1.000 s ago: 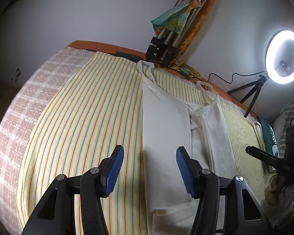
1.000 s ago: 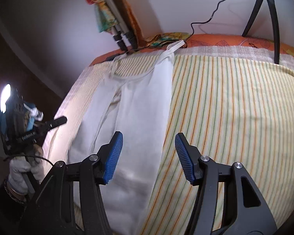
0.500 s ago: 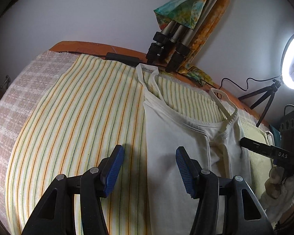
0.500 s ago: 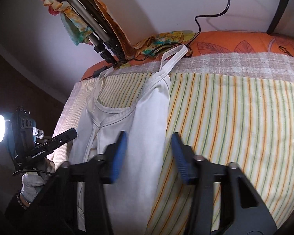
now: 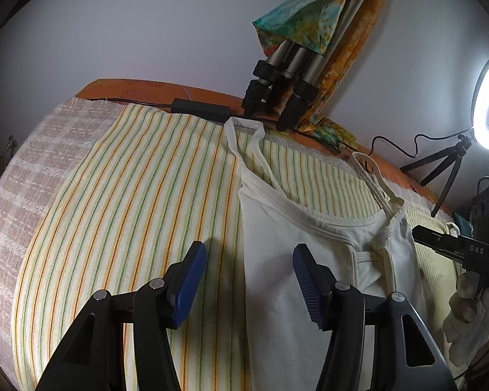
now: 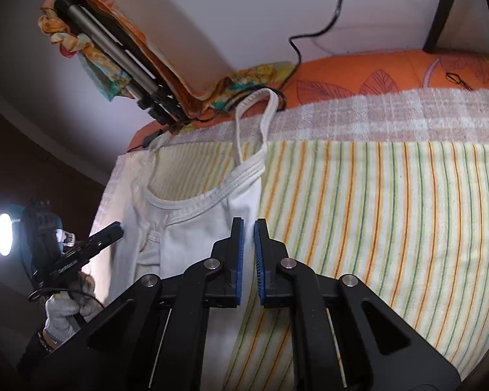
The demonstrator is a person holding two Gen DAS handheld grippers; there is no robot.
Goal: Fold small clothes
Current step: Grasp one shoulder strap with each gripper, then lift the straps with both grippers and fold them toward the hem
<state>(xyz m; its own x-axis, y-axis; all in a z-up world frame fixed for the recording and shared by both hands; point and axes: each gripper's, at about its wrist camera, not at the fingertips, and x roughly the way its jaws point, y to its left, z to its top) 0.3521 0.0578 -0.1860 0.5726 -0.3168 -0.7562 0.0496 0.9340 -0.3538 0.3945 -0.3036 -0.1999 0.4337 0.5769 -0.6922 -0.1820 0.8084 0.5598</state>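
The right gripper [image 6: 249, 247] has just been closing, pinching the white vest's [image 6: 192, 228] side edge; the left gripper [image 5: 249, 280] hovers spread over the other edge.

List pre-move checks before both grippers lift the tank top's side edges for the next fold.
1. Right gripper grip: jaws have just been closing, tank top right edge between the pads: ok.
2. Left gripper grip: open, straddling the left edge, nothing pinched: not ok.
3. Top lying smooth on the striped cloth: ok.
4. Right strap clear of the black cable: cannot tell, they overlap.
5. All layers caught at the right edge: cannot tell.
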